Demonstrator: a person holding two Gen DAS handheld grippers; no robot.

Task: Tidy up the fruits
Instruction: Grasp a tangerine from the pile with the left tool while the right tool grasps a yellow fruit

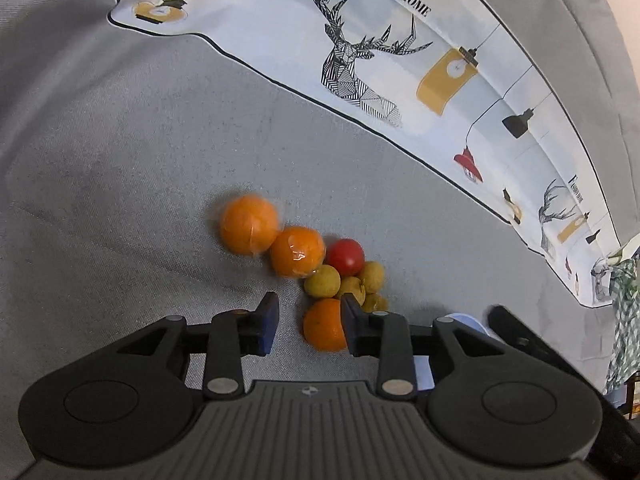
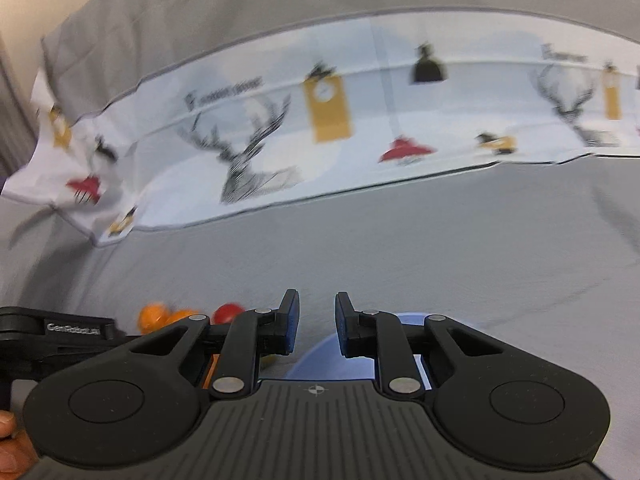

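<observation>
**Fruit bunched on grey cloth, bowl half hidden**

Hard to see: third orange point(image 1: 322, 326) partly behind one finger of the left claw point(image 1: 309, 299). Blue bowl point(image 2: 328, 360) mostly covered by the right claw point(image 2: 317, 296), only a curved rim and some inside wall showing. Right view blurred, so only the tomato point(image 1: 345, 256) and two orange blobs readable there, the rest blocked by black claw parts. A person's hand point(image 2: 7, 440) cut off at the lower left edge.

Fruit all round, no long axis to tell. Cluster strung on a slant: two film-wrapped oranges point(image 1: 298, 252) touching in a row up-left of the tomato, small yellow fruits point(image 1: 323, 281) pressed just below it, third orange lowest. Bowl down-right of the tomato. Deer-print cloth point(image 1: 360, 40) well beyond the tomato.

Left claw apart, nothing between the fingers. Right claw drawn almost together, empty.
</observation>
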